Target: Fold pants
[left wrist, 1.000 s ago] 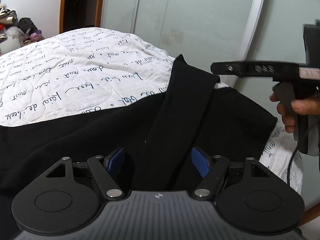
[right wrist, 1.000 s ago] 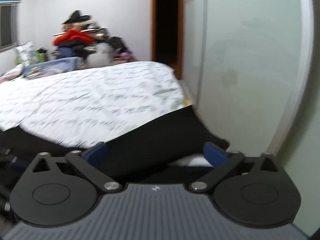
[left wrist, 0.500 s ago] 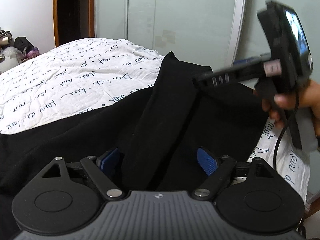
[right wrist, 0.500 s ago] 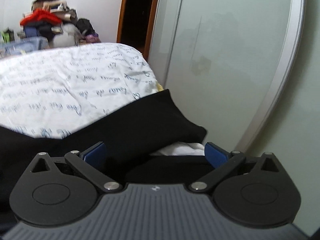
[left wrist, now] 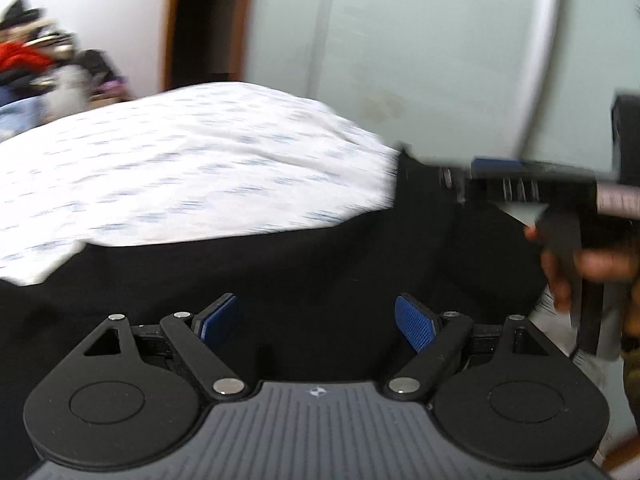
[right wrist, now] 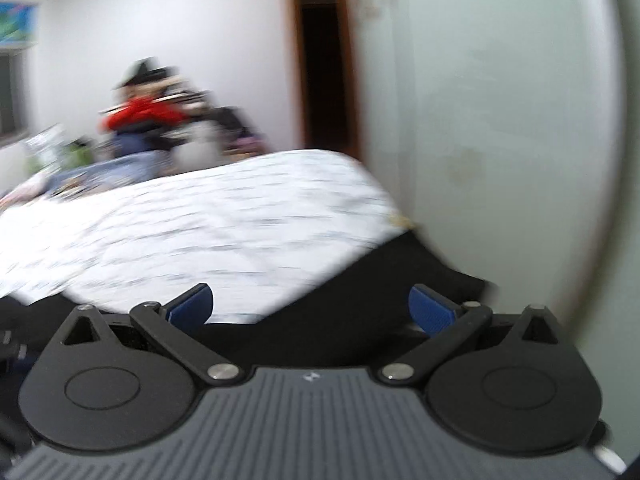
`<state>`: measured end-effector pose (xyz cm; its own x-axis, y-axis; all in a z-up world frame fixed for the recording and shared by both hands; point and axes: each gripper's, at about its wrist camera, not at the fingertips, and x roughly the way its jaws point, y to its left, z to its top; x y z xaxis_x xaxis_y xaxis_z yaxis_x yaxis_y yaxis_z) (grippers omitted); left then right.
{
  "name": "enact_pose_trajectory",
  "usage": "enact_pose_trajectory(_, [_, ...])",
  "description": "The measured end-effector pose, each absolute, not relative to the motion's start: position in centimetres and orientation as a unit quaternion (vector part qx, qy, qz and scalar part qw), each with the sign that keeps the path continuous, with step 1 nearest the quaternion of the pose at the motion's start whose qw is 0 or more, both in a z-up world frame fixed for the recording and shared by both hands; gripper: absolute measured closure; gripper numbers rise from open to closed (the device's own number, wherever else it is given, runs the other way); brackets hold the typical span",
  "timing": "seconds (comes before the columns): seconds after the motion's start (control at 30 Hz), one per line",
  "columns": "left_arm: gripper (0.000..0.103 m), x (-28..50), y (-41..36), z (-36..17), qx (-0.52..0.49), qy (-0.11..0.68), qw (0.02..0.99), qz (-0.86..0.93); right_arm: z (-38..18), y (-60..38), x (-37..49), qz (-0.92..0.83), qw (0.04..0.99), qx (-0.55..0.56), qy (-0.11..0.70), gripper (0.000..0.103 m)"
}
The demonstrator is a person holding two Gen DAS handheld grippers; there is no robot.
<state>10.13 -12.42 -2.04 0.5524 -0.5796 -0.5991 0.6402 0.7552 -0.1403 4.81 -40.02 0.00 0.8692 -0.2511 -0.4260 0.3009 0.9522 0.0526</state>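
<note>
Ahead of the left hand-held gripper [left wrist: 318, 322], its blue pads spread apart with nothing clamped, the black pants [left wrist: 280, 264] lie flat across the near edge of the bed [left wrist: 192, 176], probably laid out for the next fold. To its right, the right hand-held gripper [right wrist: 310, 310] likewise stands open over the pants' far corner; no containers are visible.

Quilt lettering [left wrist: 192, 168] blurred beyond reading

The right gripper [right wrist: 310, 306], pads spread wide, hangs above black pants [right wrist: 360, 300] on a white bedspread [right wrist: 200, 220].
</note>
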Motion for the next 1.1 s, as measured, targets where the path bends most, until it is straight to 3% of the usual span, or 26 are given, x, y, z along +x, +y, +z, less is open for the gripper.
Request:
enact_pose_trajectory(0.3, [0.017,11.9,-3.2,-1.8,0.101,0.299,0.938,-0.140,-0.7,-27.8,14.6,0.016,0.960,-0.131,0.247,0.000])
enact_pose_trajectory(0.47, [0.017,13.7,1.6,-2.2,0.064,0.321,0.941,-0.087,-0.9,-23.7,18.4,0.115,0.953,-0.169,0.225,0.002])
enact_pose_trajectory(0.57, [0.017,14.4,3.0,-3.0,0.035,0.336,0.938,-0.083,-1.4,-23.5,21.6,0.199,0.935,-0.116,0.270,0.027])
enact_pose_trajectory(0.67, [0.017,14.5,3.2,-3.9,0.039,0.335,0.938,-0.085,-2.3,-23.8,24.7,0.242,0.917,-0.059,0.311,0.037])
enact_pose_trajectory(0.77, [0.016,14.0,2.7,-4.0,0.066,0.322,0.941,-0.086,-3.2,-23.9,26.8,0.250,0.907,-0.046,0.336,0.058])
enact_pose_trajectory(0.93, [0.013,14.2,2.1,-4.0,0.087,0.312,0.942,-0.091,-4.5,-23.6,28.9,0.277,0.887,-0.020,0.369,0.077])
enact_pose_trajectory(1.0, [0.012,14.5,2.4,-4.3,0.087,0.319,0.940,-0.088,-4.9,-23.2,29.2,0.285,0.883,-0.018,0.372,0.090])
enact_pose_trajectory(1.1, [0.010,14.8,3.1,-4.8,0.076,0.334,0.936,-0.082,-4.5,-23.1,28.9,0.268,0.894,-0.027,0.359,0.100])
